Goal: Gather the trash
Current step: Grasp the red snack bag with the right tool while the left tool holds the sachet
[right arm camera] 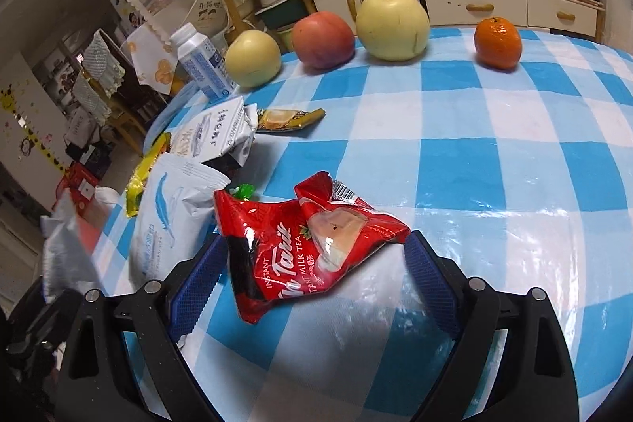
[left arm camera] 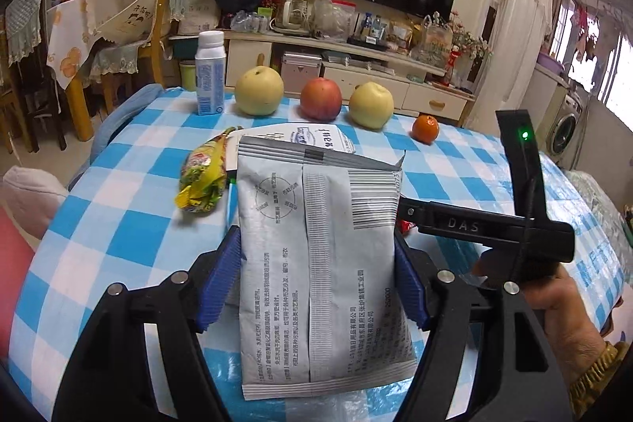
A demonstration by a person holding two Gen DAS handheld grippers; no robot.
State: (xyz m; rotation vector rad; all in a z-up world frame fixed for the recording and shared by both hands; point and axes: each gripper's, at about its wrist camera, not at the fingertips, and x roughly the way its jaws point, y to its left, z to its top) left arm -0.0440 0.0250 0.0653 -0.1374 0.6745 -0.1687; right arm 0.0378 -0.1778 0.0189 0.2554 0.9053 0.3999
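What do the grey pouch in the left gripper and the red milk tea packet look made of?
Grey pouch: apparently matte plastic or foil laminate; flat seams, printed barcode, torn top edge. Red milk tea packet: glossy thin plastic film; sharp creases, bright glare, a clear window. Neither can be confirmed by look alone.

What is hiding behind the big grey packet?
Behind the grey packet, held in the left gripper, peeks a white wrapper and a yellow wrapper beside it. The packet covers most of the white one and the cloth beneath.
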